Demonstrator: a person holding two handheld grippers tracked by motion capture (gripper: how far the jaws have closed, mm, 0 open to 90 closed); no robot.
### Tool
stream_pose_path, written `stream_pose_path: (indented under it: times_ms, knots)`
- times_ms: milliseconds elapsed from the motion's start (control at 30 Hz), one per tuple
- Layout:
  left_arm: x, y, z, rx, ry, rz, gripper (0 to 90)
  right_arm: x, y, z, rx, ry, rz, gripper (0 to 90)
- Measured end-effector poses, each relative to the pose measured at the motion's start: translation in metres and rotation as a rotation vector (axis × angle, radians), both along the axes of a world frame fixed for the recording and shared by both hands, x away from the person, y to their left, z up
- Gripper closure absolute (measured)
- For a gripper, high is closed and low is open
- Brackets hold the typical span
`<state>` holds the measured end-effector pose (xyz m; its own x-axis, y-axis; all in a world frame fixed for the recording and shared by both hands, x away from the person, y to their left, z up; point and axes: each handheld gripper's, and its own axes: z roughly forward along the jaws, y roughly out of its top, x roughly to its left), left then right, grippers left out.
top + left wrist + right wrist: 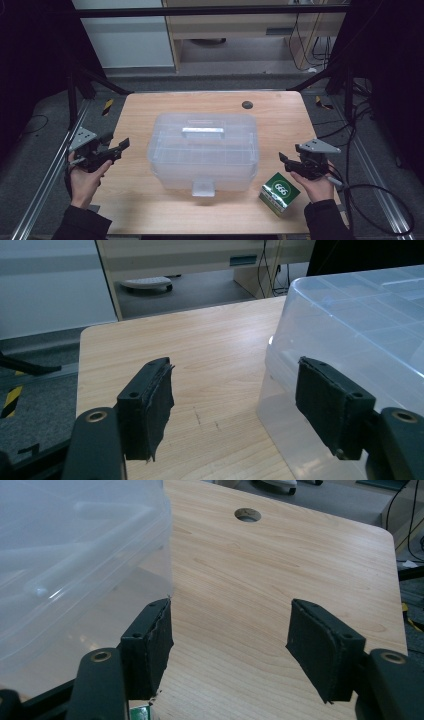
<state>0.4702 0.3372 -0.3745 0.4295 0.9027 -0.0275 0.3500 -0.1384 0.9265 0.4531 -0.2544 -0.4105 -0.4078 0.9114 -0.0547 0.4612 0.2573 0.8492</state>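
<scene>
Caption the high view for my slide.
Clear lidded storage box centred on wooden table, open tongs either side, green 666 carton nearby.

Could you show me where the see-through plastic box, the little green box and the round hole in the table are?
Clear plastic box (202,150), high view: middle of its lid.
Green box (279,193), high view: its green top face with the white print.
Round hole (247,514), right gripper view: its dark centre.

Two black padded jaws of the left gripper (235,410) spread wide over pale wooden table (200,350), nothing between; clear lidded plastic storage box (360,325) just behind right jaw.
</scene>
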Motion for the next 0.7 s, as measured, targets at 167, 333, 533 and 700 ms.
stream_pose_path:
  times_ms: [167,333,533,700]
  knots:
    - [0.000,-0.003,0.004,0.009,-0.004,-0.018,30.8,0.001,-0.001,0.000,-0.005,0.007,0.000,33.9]
    - [-0.002,-0.007,0.011,0.043,-0.015,-0.036,30.3,0.001,0.000,-0.001,-0.011,0.014,0.001,33.0]
    - [-0.005,-0.012,0.024,0.069,-0.036,-0.075,29.6,0.003,0.000,-0.002,-0.023,0.024,-0.003,32.8]
    - [-0.005,-0.020,0.038,0.118,-0.060,-0.112,32.2,0.002,0.001,-0.003,-0.033,0.020,-0.006,33.4]
